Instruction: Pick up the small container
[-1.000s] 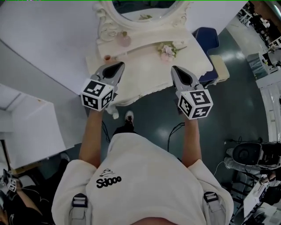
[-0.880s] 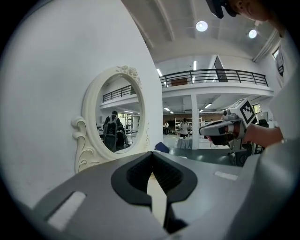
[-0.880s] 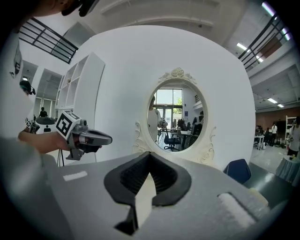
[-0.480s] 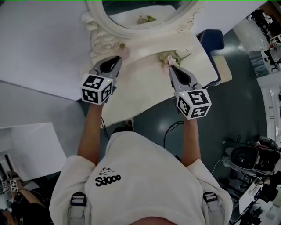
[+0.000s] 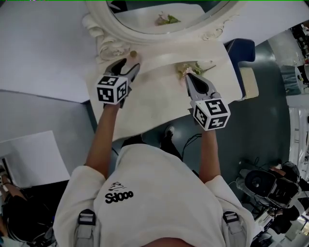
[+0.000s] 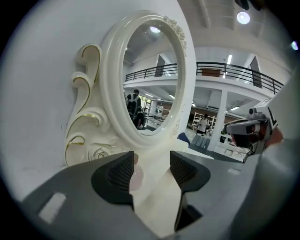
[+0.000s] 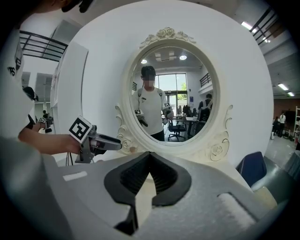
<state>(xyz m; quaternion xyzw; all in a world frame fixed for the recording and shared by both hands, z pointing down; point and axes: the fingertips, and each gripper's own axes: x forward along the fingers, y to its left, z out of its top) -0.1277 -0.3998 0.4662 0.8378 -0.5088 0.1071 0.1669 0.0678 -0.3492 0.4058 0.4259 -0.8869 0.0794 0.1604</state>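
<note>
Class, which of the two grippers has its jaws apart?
The left gripper: its jaws have just been opening and stand apart, the small pink container showing in the gap, ungripped. The right gripper has its jaws meeting at the tips.

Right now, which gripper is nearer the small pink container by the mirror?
Left. The left gripper, jaws just opened, has the small pink container at its mouth, unclamped beside one jaw. The right gripper, shut, sits farther along the table by the flowers.

small container [image 6: 136,178] half hidden, mirror [image 5: 145,13] cropped
</note>
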